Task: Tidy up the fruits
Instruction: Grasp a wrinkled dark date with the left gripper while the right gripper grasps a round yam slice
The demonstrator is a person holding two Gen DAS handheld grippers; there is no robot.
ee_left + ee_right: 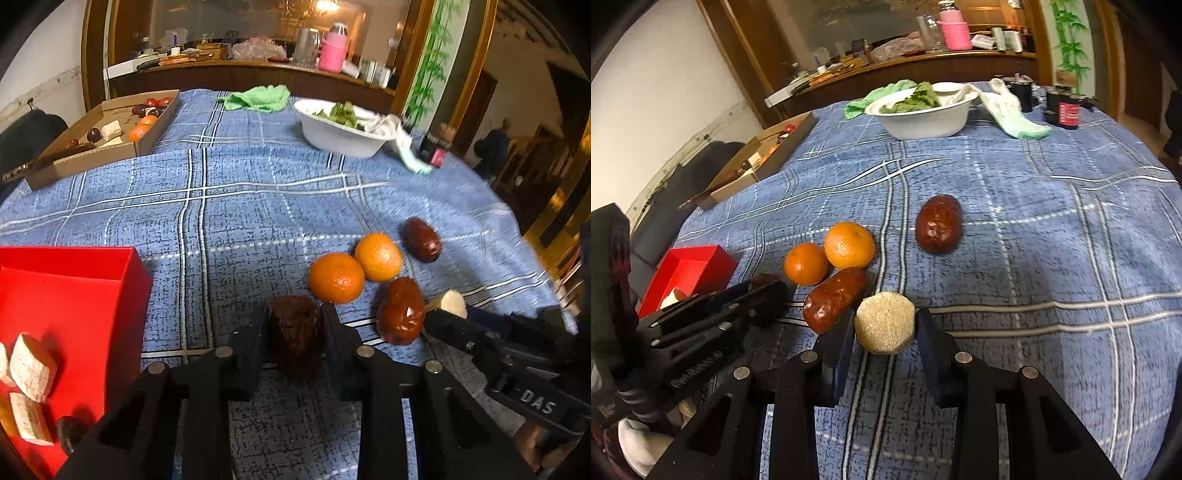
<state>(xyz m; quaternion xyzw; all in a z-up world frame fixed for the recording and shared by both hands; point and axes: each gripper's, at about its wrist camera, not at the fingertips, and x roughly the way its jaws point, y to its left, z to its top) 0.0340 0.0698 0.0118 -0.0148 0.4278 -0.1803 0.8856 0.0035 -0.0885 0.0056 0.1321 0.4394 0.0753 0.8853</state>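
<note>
A big table wears a blue checked cloth (240, 206). At its far left edge sits a flat cardboard box (107, 136) with small fruits and pale chunks in it. A white bowl (340, 136) with green leaves stands at the far side, and a green rag (258, 98) lies near it. A red box (70, 306) sits near the left gripper, with pale cut pieces (31, 367) lying inside it.

In the middle of the cloth two oranges (336, 277) touch each other. A shiny brown date (400, 312) lies just beside them, and another brown date (421, 239) lies a little farther off.

The left gripper (295, 332) has its two black fingers closed on a dark brown date (295, 332), one finger on each side, low over the cloth.

The right gripper (884, 326) has its fingers around a pale fuzzy round piece (884, 322). The right finger touches it. On the left side I cannot tell if the finger touches, so I cannot tell if it is truly gripped.
</note>
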